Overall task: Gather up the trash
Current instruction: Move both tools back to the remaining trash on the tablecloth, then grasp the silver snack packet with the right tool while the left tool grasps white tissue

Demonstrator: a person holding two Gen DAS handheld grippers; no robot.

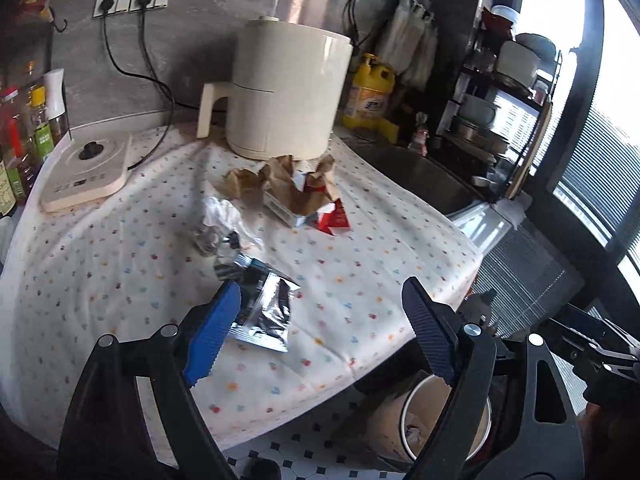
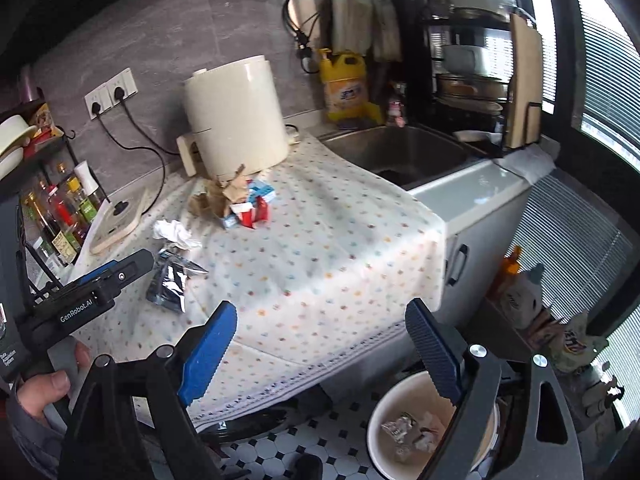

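Note:
A silver foil wrapper (image 1: 264,308) lies on the dotted cloth just ahead of my open, empty left gripper (image 1: 320,328), beside its blue left finger (image 1: 214,336); it also shows in the right wrist view (image 2: 170,284). Crumpled white plastic (image 1: 218,220) lies behind it, seen too in the right view (image 2: 174,232). A pile of brown paper and red-and-blue packets (image 1: 304,196) sits by the air fryer (image 2: 244,200). My right gripper (image 2: 320,344) is open and empty past the counter's front edge, above the white trash bin (image 2: 378,424), which holds some wrappers.
A white air fryer (image 1: 288,88) stands at the back of the counter. A kettle base (image 1: 86,172) and bottles (image 1: 24,148) are at the left. A sink (image 2: 400,156), yellow detergent jug (image 2: 346,84) and dish rack (image 2: 476,60) are at the right. The bin (image 1: 416,428) stands on tiled floor.

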